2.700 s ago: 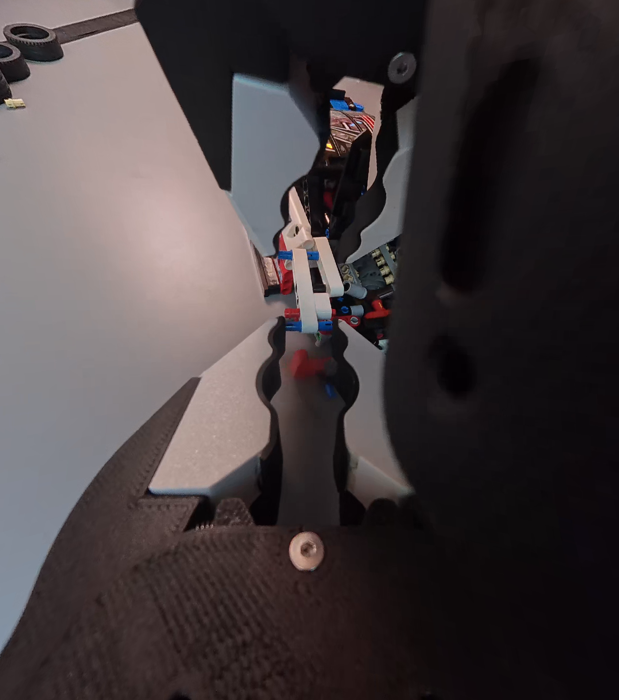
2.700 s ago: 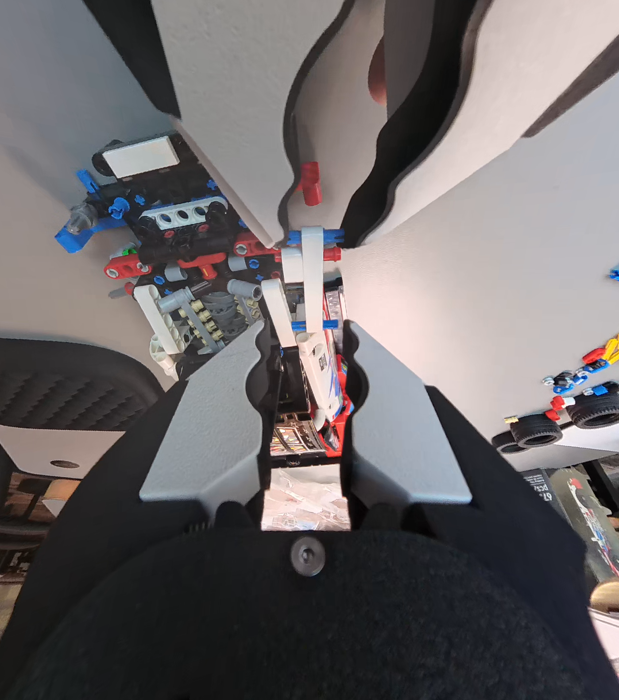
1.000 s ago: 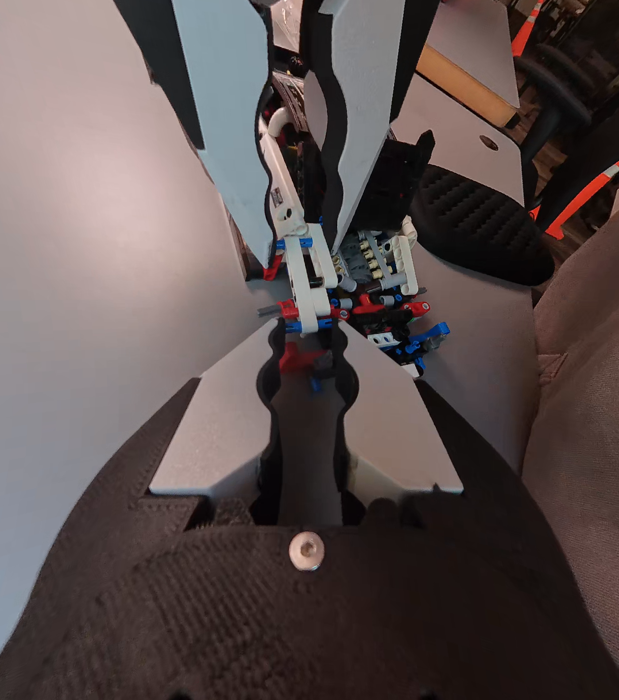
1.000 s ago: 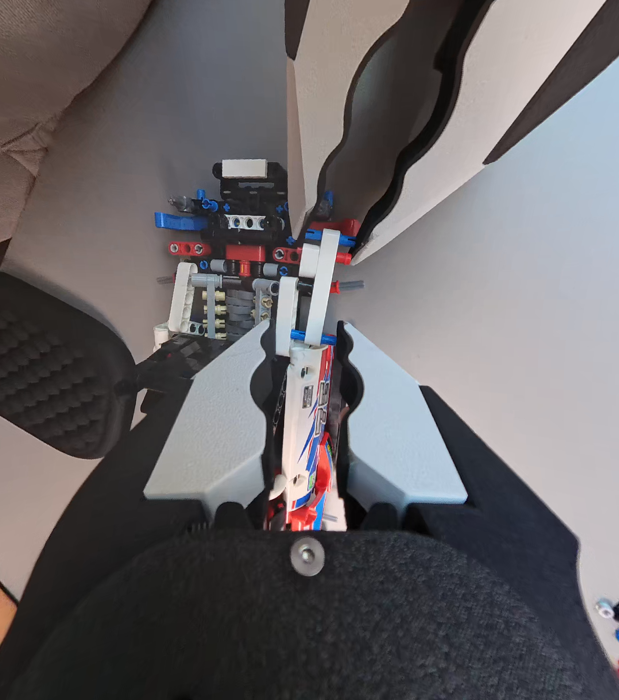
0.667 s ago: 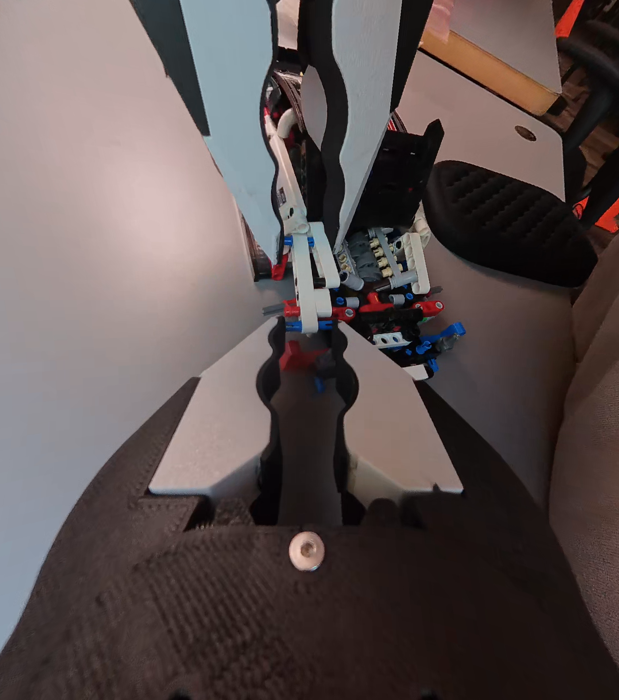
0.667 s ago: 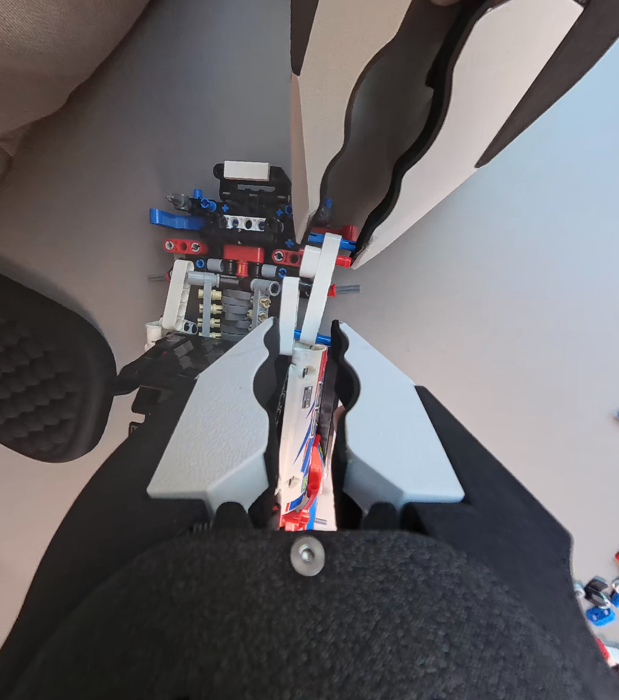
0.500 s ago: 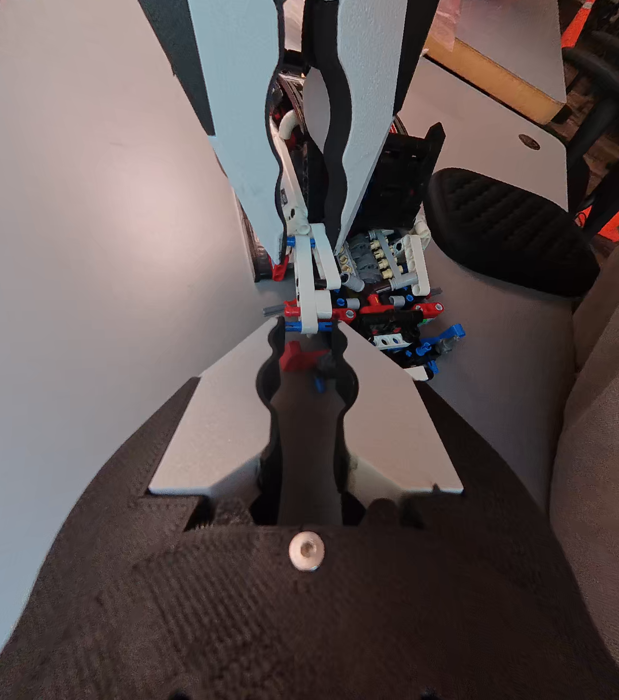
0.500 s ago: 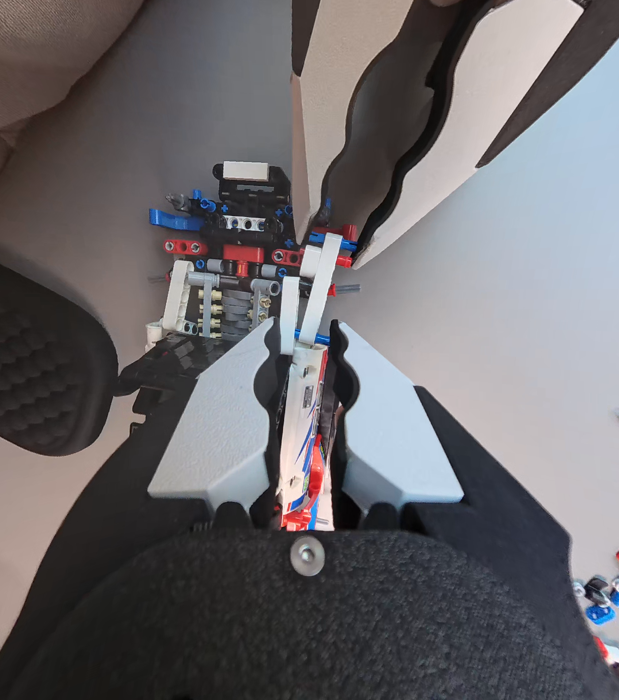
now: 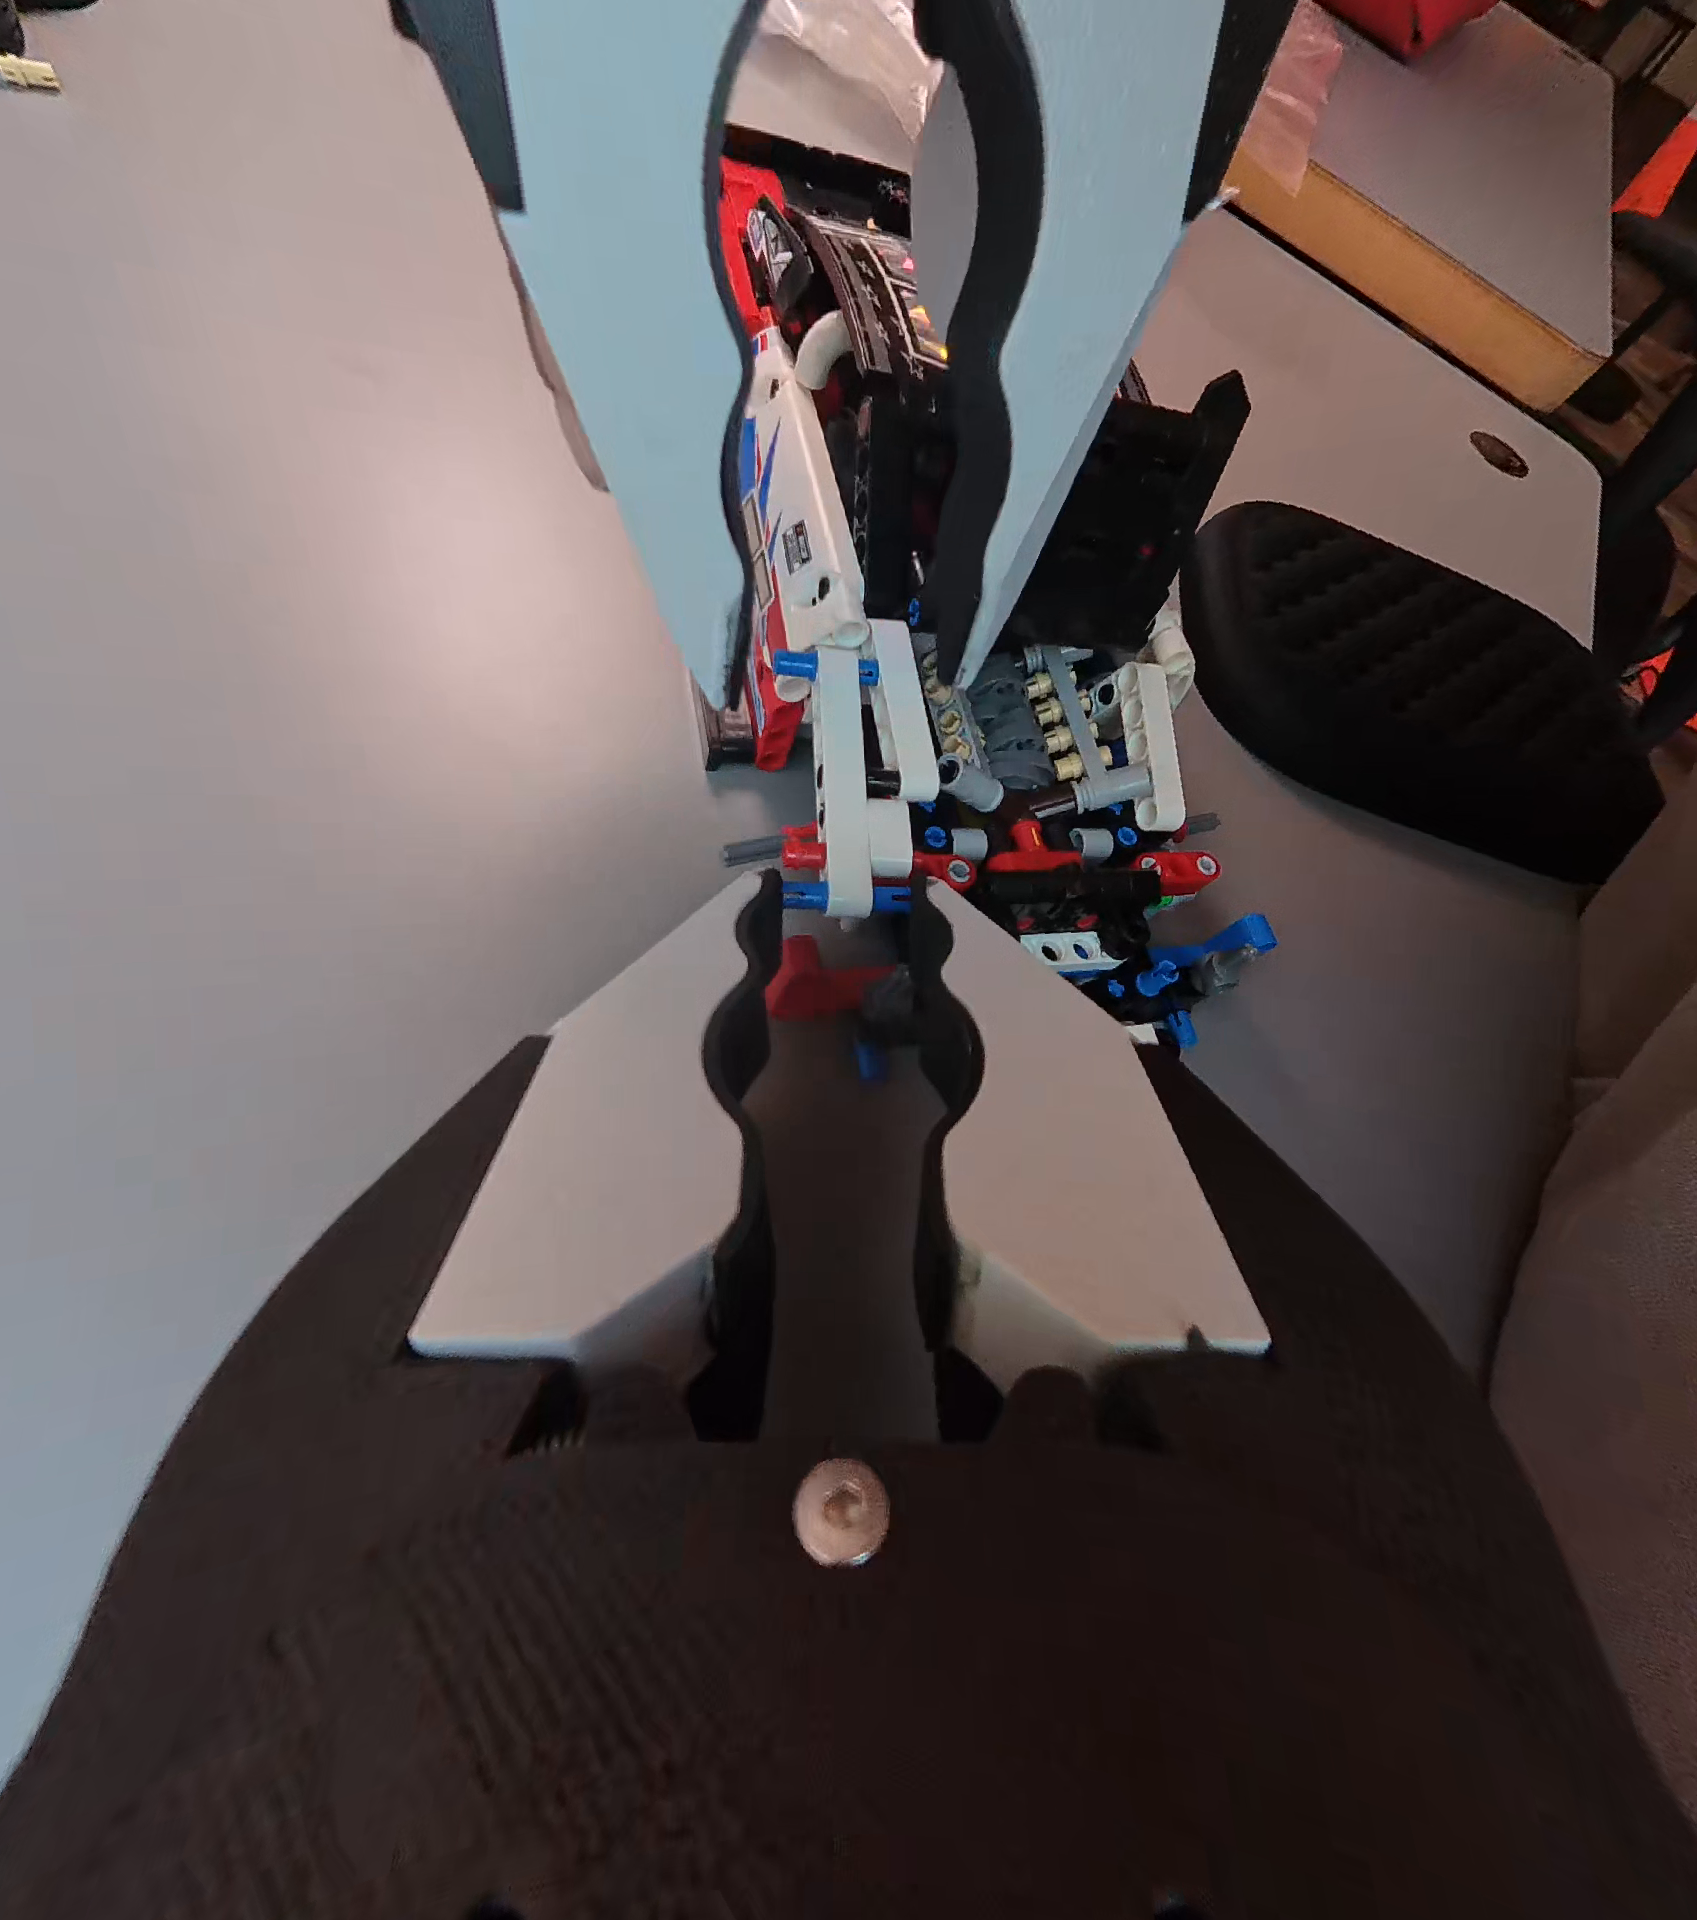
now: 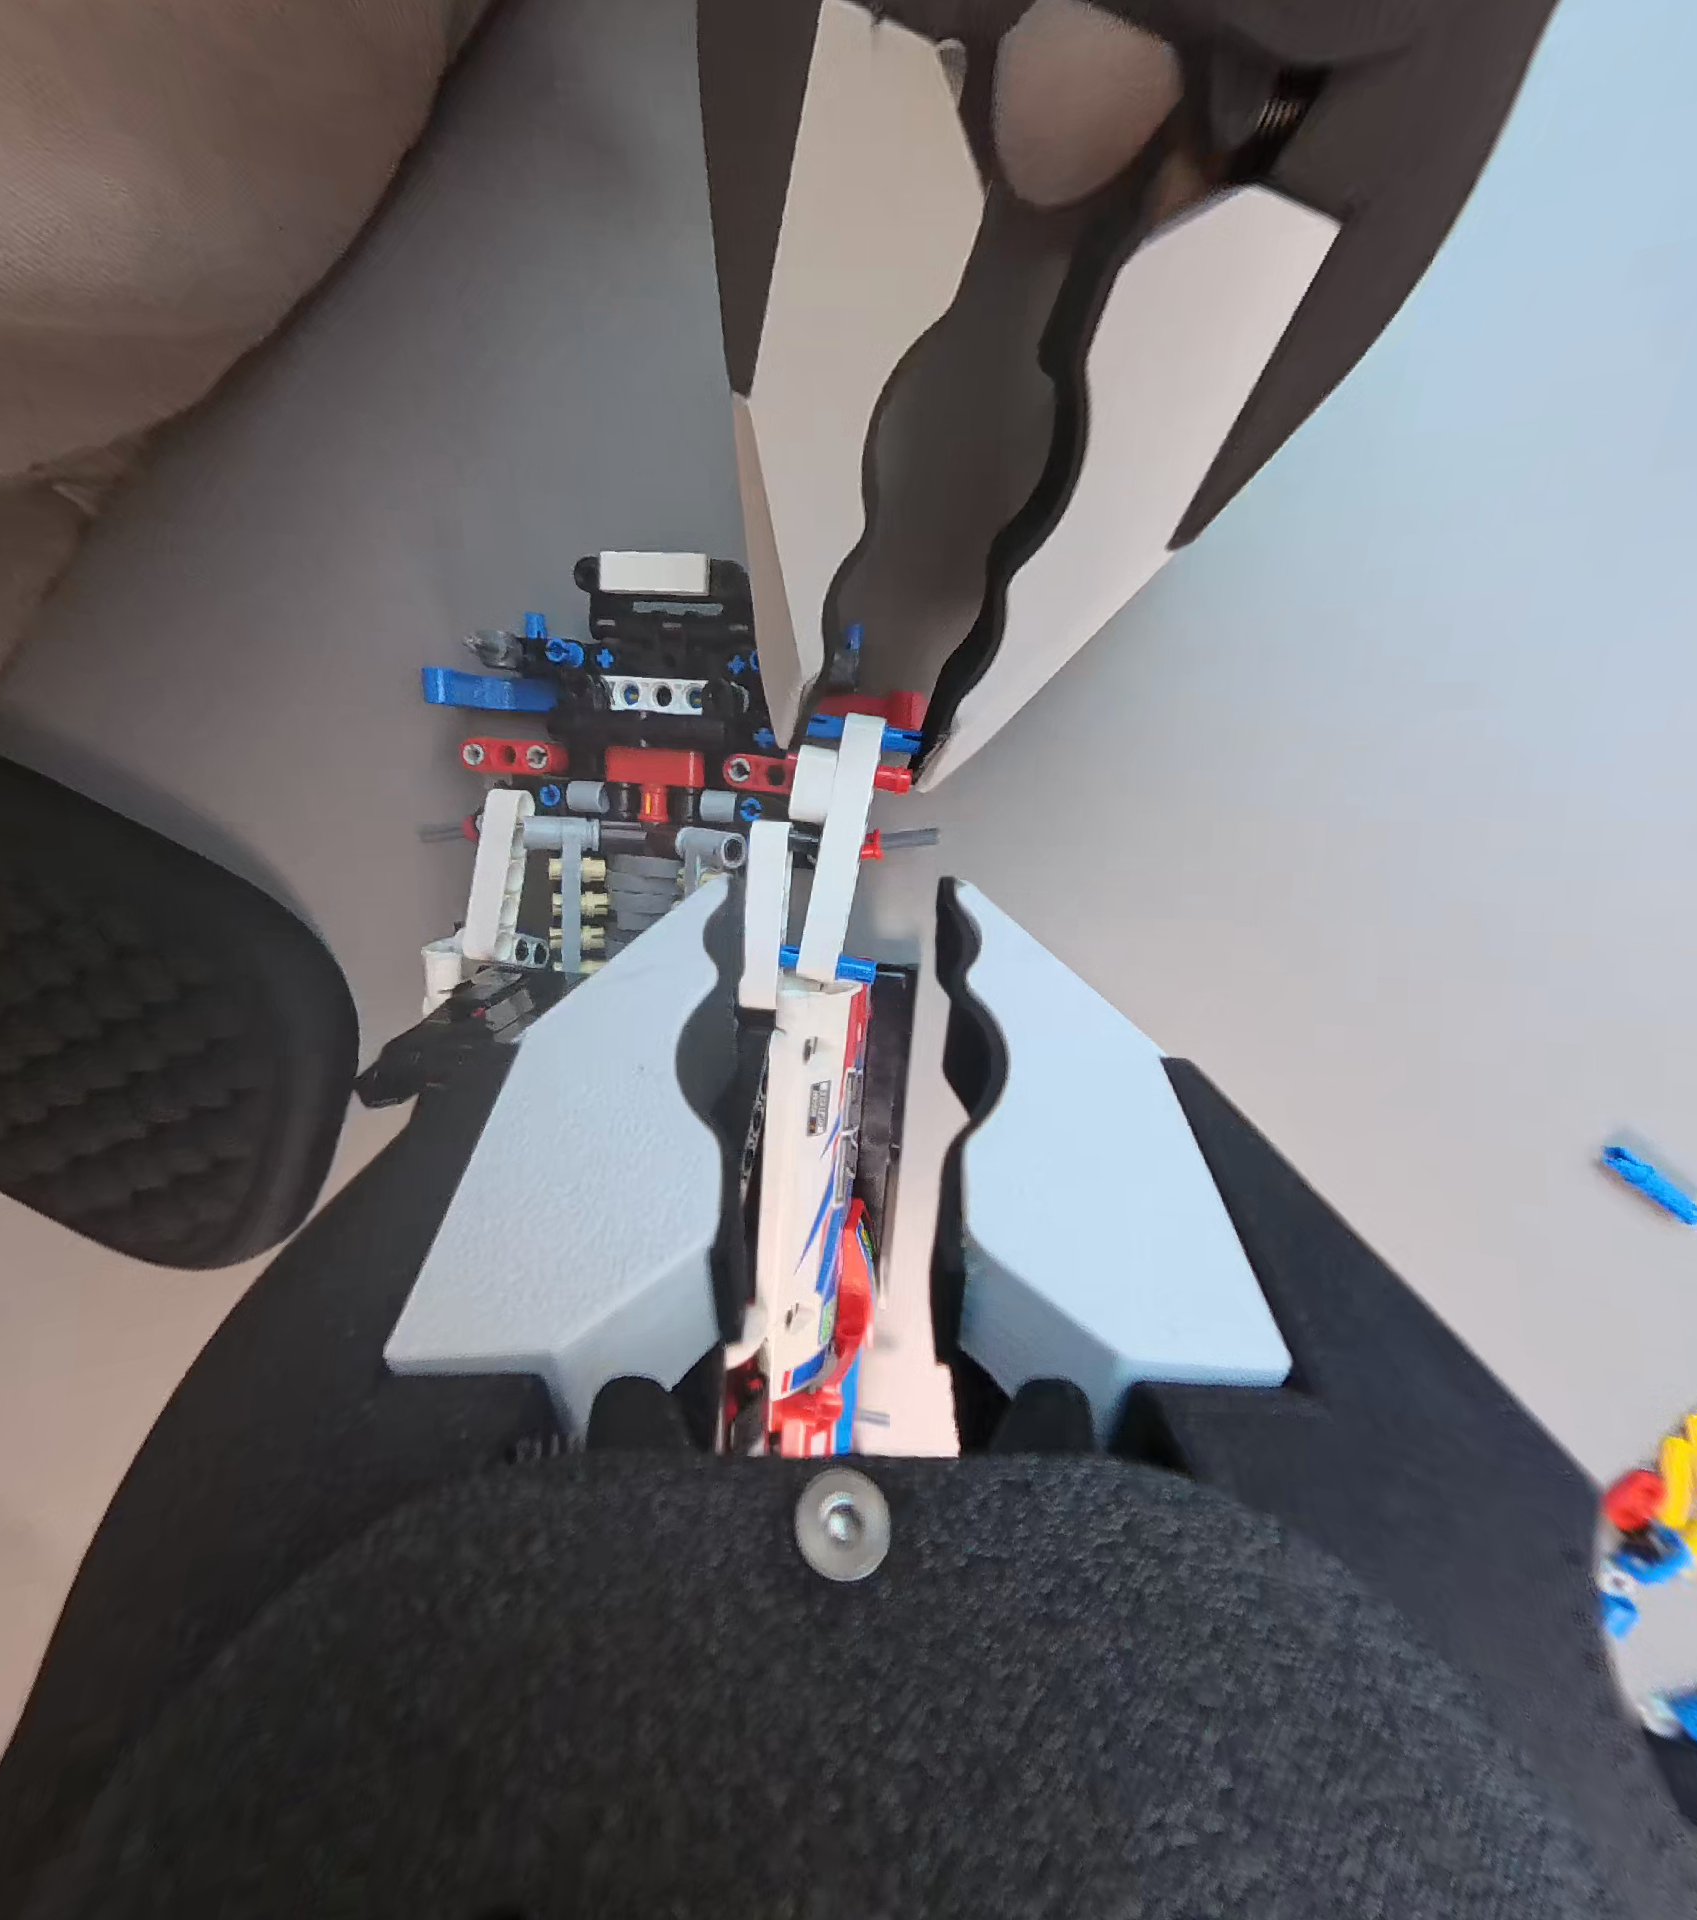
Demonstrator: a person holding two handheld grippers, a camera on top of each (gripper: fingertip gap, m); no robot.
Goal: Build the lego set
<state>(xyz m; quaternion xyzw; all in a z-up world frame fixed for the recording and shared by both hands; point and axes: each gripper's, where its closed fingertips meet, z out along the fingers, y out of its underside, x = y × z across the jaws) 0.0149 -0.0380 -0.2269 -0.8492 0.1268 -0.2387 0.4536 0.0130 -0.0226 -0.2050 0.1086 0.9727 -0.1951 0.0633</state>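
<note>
A partly built lego car [image 9: 1031,748], black, red and white with a grey engine block, lies on the grey table [image 9: 200,623]. It also shows in the right wrist view [image 10: 615,821]. My left gripper [image 9: 849,904] is shut on the car's end, at a red piece [image 9: 802,977] below two white beams [image 9: 854,769]. My right gripper [image 10: 833,894] faces it from the other side. Its jaws stand open around the white side panel [image 10: 813,1143] with blue and red stripes. There is a gap on the panel's right. The left gripper [image 10: 859,738] shows above it.
Loose red, blue and yellow pieces [image 10: 1696,1517] and a blue pin [image 10: 1654,1184] lie on the table at the right. A black chair seat [image 10: 96,997] stands beside the table edge. A person's beige clothing [image 10: 96,208] is close by. The grippers are tip to tip, or close to it.
My right gripper's jaws have opened; half a second ago they were shut on the white side panel. My left gripper still holds the car's end, and the car has stayed put.
</note>
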